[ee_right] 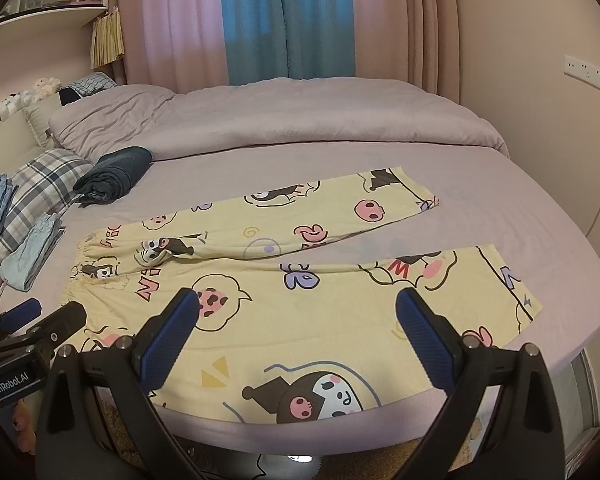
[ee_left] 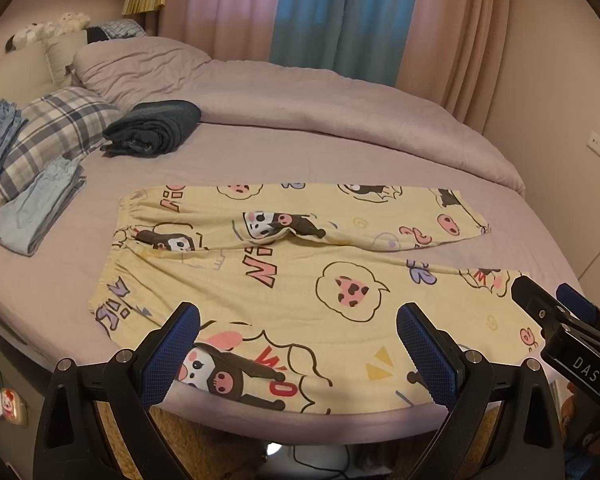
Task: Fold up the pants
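Nearest, the left tool (ee_left: 298,334) and right tool (ee_right: 298,320) hover released over the near leg of the yellow pants (ee_right: 332,312), which lie spread flat on the bed (ee_right: 500,216). Folding seems not yet begun; next, likely grasp the near leg's edge and carry it over the far leg.

pants (ee_left: 284,280) flat on bed (ee_left: 340,152), folded clothes (ee_left: 152,128) behind-left

Right gripper (ee_left: 572,320) housing reads "DAS"; left gripper (ee_right: 32,320) housing reads "GenRobot.AI". Pants (ee_left: 300,280) lettering is not fully legible.
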`<state>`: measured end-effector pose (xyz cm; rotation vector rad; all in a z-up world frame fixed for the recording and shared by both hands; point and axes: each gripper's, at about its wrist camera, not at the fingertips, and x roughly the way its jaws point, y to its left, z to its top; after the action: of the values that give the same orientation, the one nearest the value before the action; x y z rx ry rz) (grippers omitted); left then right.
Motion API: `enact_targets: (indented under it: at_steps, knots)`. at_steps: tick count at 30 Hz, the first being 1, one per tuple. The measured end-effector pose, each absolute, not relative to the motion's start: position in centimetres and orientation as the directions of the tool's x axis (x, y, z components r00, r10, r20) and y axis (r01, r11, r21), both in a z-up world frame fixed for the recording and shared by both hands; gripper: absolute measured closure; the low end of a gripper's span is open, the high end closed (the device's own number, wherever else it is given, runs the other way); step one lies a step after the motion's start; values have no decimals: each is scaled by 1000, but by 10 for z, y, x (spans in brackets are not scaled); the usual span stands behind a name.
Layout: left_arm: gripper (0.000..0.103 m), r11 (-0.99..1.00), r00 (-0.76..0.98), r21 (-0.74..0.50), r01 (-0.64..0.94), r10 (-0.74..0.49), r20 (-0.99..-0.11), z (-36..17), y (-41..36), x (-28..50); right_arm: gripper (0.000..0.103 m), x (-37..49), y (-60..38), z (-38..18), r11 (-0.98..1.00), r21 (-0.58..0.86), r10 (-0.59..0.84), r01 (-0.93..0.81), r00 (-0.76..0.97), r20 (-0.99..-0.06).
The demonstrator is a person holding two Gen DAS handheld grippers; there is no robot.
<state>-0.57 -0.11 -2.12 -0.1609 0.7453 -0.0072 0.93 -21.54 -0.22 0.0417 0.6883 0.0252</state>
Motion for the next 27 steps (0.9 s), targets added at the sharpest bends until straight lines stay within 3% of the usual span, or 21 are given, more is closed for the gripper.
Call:
enact_targets:
  at_steps: [27]
  knots:
    - [4, 988, 726, -148, -53, -64, -685, -23, -4, -5, 4, 10, -216, -5, 999, 38, 32, -10, 766, -641]
